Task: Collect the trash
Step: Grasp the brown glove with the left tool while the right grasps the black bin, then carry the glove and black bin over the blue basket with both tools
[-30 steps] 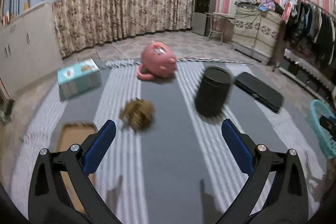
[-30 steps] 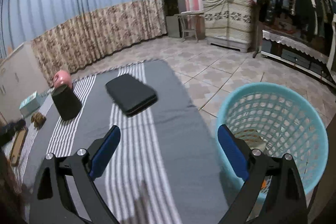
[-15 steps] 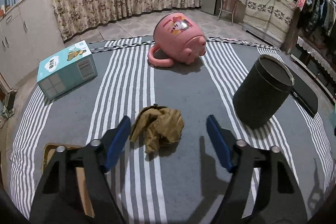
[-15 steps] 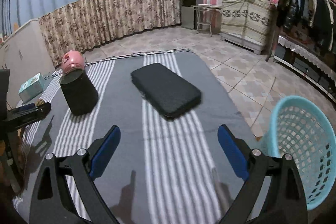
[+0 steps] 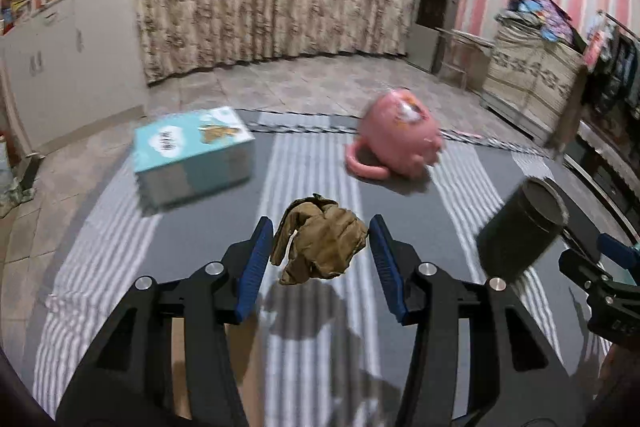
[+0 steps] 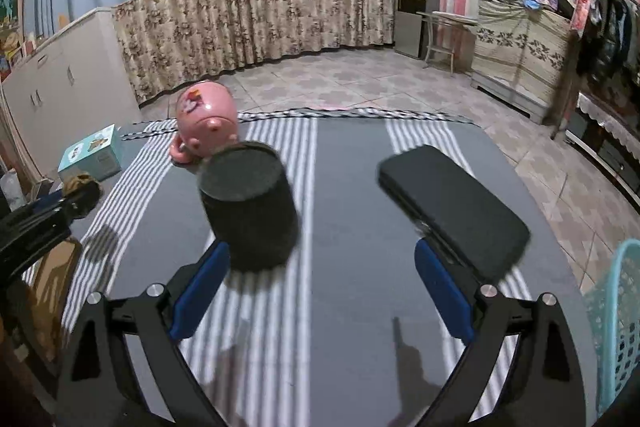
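Left edge: teal box [image 5: 192, 155] on the striped mat [image 5: 312, 347]. Just right of it, crumpled brown paper [image 5: 320, 241] lies on the mat between the left gripper [image 5: 322, 263] fingers; jaws closing, pads not yet pressing it. Pink cup [image 5: 398, 141] tipped over behind. Black cylinder [image 6: 250, 213], then black case [image 6: 454, 213]. Right gripper [image 6: 320, 301] spread wide, nothing in it. Teal basket [image 6: 616, 327] far right.

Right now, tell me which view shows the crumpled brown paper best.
The left wrist view: the paper lies centred and close between the closing left fingers. The right wrist view shows only a small, partly hidden scrap at its left edge.
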The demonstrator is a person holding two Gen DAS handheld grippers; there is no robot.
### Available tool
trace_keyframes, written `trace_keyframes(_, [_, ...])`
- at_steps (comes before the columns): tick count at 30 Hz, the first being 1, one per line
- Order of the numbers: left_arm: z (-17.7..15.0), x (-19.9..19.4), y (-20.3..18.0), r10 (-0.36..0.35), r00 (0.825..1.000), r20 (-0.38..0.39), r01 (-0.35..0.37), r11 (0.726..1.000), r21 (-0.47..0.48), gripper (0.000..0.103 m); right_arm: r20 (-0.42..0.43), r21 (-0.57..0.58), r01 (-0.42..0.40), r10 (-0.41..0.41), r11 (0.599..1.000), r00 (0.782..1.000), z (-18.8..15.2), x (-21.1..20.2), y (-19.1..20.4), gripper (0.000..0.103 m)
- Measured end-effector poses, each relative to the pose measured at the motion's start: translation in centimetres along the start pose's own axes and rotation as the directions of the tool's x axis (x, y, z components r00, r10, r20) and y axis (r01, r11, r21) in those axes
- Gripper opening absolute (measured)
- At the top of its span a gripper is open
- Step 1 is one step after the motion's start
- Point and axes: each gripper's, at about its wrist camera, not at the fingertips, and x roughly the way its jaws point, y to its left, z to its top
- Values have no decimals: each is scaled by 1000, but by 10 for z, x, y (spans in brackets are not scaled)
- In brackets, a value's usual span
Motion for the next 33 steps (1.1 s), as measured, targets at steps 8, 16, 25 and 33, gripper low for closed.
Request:
trace_keyframes(8, [1, -6, 29, 87, 995, 42, -83, 992, -91, 49, -17, -34, 7, -8, 999, 1000, 11, 36, 33, 92])
trace_keyframes(16, [1, 2, 32, 101, 995, 23, -98, 990, -101, 49, -14, -91, -40, 39, 995, 999, 14, 35, 40, 61])
trace_keyframes(25, [-2, 2, 21, 108, 993, 37, -106, 993, -51, 49, 85, 42, -28, 24, 999, 996, 6, -41, -36, 61])
trace_keyframes(33, [-3, -9, 0, 131, 987, 95, -134, 990, 29, 49, 95, 159, 151, -168, 976, 981, -34, -107, -151, 61])
